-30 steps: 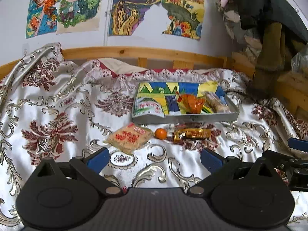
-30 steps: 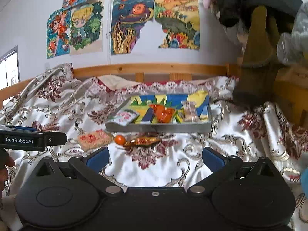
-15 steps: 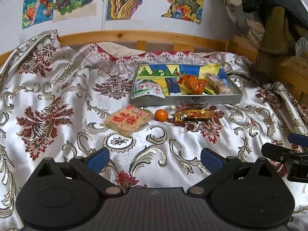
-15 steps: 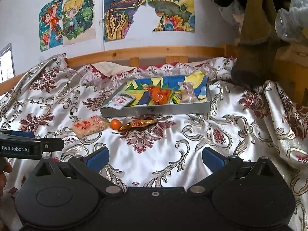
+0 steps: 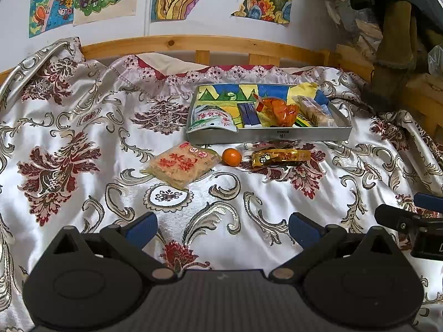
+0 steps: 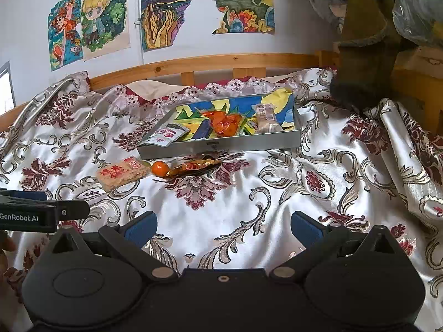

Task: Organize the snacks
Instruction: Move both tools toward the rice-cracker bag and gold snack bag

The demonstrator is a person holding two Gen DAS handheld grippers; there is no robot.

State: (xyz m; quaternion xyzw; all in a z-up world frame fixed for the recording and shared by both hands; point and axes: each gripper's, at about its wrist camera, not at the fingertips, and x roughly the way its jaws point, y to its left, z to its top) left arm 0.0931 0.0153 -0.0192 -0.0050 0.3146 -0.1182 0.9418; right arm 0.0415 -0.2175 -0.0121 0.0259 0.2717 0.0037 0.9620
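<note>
Evidently, nothing was held: the left gripper [image 5: 223,228] and right gripper [image 6: 223,228] were both spread apart above the satin bedspread [image 5: 83,127]. Three snacks were left just before the metal tray [image 5: 265,135]: a rice cracker pack [image 5: 180,164], a small orange [image 5: 231,157], and a gold wrapper [image 5: 279,157]. The slippery, rumpled cloth would probably be best met by a low, centred pinch. Drawings [image 6: 171,11] were taped to the wall above a wooden rail [image 6: 207,62].
</note>
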